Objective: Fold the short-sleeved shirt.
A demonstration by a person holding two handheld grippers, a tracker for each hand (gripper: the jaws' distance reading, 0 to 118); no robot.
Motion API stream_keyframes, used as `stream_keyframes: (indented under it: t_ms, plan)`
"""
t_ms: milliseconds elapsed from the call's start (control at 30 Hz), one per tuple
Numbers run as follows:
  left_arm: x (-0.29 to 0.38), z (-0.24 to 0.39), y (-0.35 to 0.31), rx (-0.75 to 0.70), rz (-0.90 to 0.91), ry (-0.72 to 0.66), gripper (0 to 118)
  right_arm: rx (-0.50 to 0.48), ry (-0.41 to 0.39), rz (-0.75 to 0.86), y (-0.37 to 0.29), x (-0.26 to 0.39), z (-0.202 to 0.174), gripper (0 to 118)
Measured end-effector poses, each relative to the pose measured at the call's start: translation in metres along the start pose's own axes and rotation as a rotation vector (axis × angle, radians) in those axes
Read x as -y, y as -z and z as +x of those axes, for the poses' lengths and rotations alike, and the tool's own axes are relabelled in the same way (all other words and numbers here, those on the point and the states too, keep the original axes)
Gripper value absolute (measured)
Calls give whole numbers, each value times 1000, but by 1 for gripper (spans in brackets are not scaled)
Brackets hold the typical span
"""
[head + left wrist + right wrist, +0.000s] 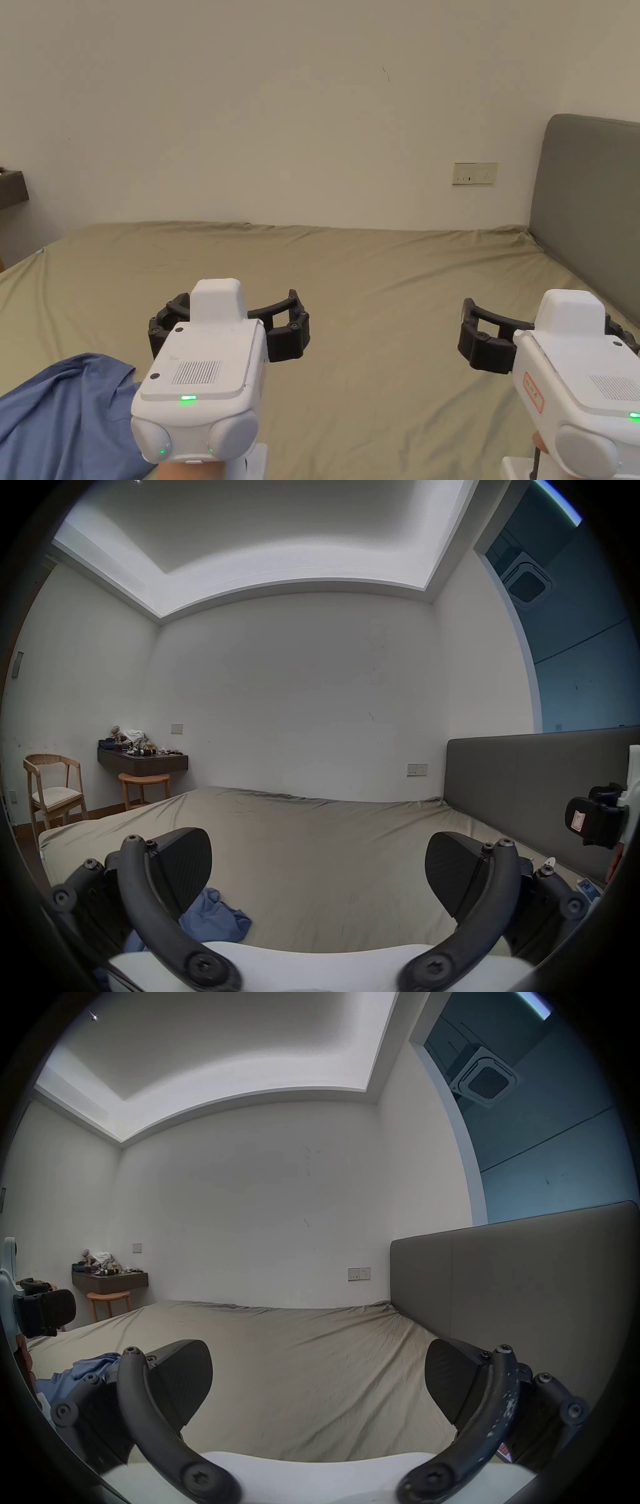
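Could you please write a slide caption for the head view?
Both open claws, left and right, hover over the bed; crumpled blue shirt lies unfolded nearby.

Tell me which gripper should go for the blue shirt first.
Left. The left gripper hangs open right beside the crumpled blue shirt, while the right gripper, also open, is across the bed.

Blue short-sleeved shirt [59, 412] is seen crumpled in a loose heap, not spread or folded. It is laid on the olive-tan bed sheet [375, 300] at the near left edge, rumpled folds raised; sleeves and collar cannot be made out.
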State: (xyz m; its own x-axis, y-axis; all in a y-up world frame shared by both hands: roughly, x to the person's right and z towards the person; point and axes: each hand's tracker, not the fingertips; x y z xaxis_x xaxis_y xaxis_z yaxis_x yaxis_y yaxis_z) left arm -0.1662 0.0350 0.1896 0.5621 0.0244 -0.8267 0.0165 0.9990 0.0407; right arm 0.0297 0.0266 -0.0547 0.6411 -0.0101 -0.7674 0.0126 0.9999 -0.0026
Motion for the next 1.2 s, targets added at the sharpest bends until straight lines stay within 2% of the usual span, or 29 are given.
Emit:
stream_keyframes:
  t_ms: [767, 1200]
  plan:
    - [7, 1, 0, -4, -11, 10, 118, -23, -26, 4, -1, 2, -10, 118]
    - [4, 1, -3, 0, -5, 3, 118, -13, 5, 16, 1, 2, -5, 118]
